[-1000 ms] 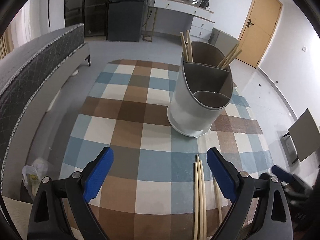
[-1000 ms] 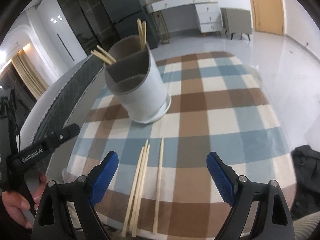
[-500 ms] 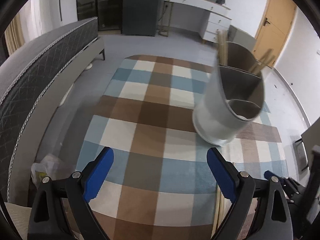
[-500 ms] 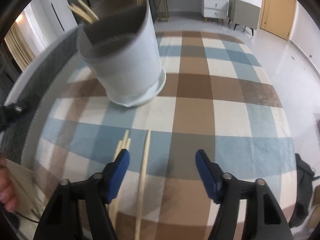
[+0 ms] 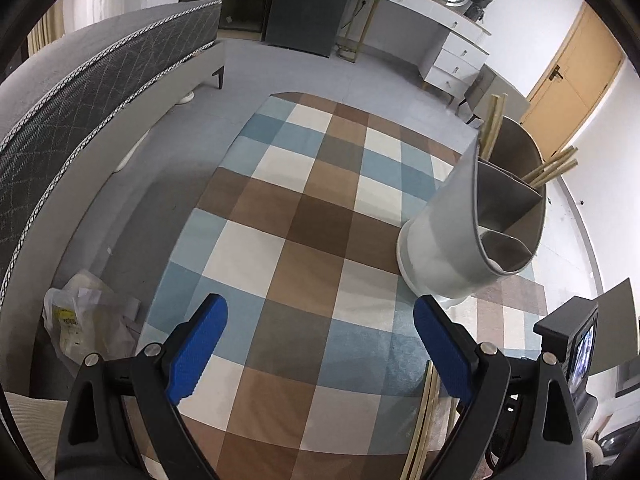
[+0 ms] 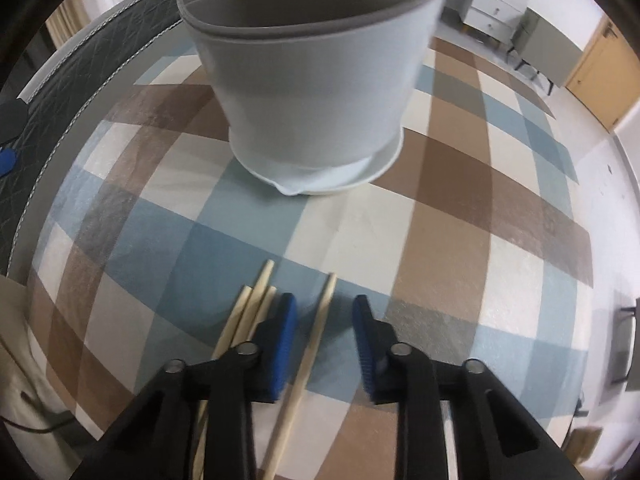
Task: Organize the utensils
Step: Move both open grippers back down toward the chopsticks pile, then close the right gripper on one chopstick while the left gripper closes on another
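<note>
A white utensil holder (image 5: 460, 240) with grey dividers stands on the checked tablecloth (image 5: 304, 224); several chopsticks (image 5: 552, 168) stick out of its far compartments. It fills the top of the right wrist view (image 6: 312, 88). My right gripper (image 6: 324, 316) is low over the cloth, its jaws partly closed around a single loose chopstick (image 6: 316, 332) without touching it. More loose chopsticks (image 6: 252, 312) lie just left of its left finger. My left gripper (image 5: 316, 340) is wide open and empty above the cloth; loose chopsticks (image 5: 424, 412) show beside its right finger.
A grey bed (image 5: 80, 92) runs along the left. A plastic bag (image 5: 88, 324) lies on the floor by the table. A white dresser (image 5: 440, 44) and a wooden door (image 5: 568, 84) stand at the back. The right gripper's body (image 5: 576, 344) shows at the left view's right edge.
My right gripper has dropped toward the cloth and narrowed its jaws around the single chopstick. My left gripper has shifted left, so the holder now sits at the right of its view.
</note>
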Motion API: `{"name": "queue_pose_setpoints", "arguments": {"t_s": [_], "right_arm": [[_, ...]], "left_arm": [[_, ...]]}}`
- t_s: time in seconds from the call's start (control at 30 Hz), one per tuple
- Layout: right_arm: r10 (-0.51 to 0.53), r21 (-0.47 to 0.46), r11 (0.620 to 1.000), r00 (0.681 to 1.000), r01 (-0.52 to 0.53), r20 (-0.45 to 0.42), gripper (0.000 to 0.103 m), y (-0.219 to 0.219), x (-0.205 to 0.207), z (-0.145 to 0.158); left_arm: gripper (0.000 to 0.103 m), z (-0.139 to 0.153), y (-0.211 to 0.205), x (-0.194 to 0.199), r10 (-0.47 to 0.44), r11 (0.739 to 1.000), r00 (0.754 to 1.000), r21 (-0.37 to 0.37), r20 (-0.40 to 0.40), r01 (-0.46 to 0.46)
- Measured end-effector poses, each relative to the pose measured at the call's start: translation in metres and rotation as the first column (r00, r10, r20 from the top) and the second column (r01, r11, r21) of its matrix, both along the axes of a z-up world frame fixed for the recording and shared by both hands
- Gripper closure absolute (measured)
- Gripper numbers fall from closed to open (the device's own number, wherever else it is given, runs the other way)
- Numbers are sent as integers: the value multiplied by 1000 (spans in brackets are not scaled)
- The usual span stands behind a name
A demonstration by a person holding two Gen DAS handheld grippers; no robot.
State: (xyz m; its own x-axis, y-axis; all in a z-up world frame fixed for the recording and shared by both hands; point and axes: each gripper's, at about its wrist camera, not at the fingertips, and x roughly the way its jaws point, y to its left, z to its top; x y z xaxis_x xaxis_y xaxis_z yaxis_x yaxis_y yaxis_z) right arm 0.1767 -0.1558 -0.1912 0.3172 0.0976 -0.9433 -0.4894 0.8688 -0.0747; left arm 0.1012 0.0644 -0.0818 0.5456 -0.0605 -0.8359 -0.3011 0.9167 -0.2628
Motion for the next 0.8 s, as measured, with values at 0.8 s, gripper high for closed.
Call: {"name": "queue_pose_setpoints", "arguments": {"t_s": [0.8], "right_arm": [[-295, 482, 831, 954, 279, -45, 99, -92, -5, 45]], "left_arm": [[12, -23, -58, -19, -304, 952, 950, 6, -76, 305]]}}
